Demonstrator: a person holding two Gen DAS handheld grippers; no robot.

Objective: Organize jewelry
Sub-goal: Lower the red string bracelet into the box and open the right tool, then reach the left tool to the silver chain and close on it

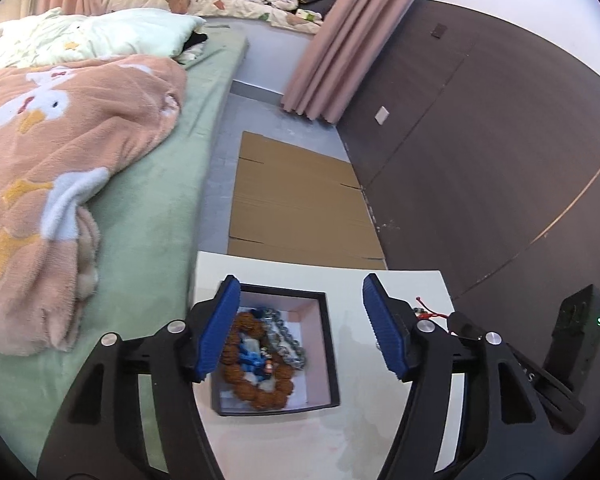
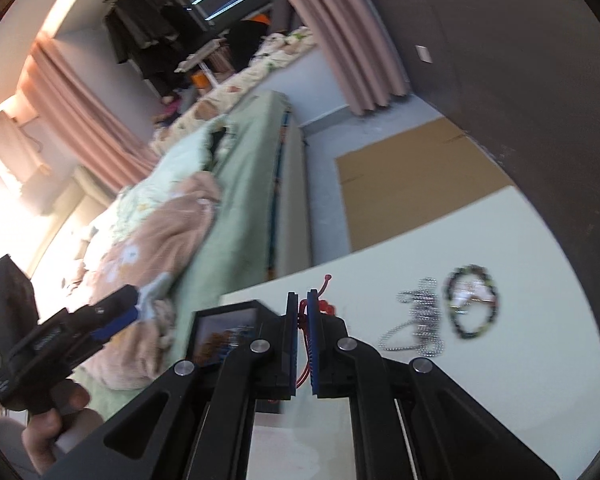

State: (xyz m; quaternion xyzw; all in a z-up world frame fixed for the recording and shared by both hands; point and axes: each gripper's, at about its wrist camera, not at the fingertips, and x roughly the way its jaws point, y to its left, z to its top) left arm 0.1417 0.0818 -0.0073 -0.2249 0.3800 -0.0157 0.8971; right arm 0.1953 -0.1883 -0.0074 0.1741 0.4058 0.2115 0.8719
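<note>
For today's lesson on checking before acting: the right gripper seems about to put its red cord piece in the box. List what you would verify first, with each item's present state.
1. Right gripper shut on the red cord: ok, the cord runs between its closed pads.
2. Whole piece clear of the table: cannot tell, the fingers hide most of it.
3. Box open: ok, no lid on it.
4. Room in the box: ok, brown beads and grey beads fill its left part, with bare floor on the right.
5. Left gripper out of the way: not ok, it is open and in front of the box.
6. Pieces left on the table: silver chain and dark bracelet not yet boxed.
</note>
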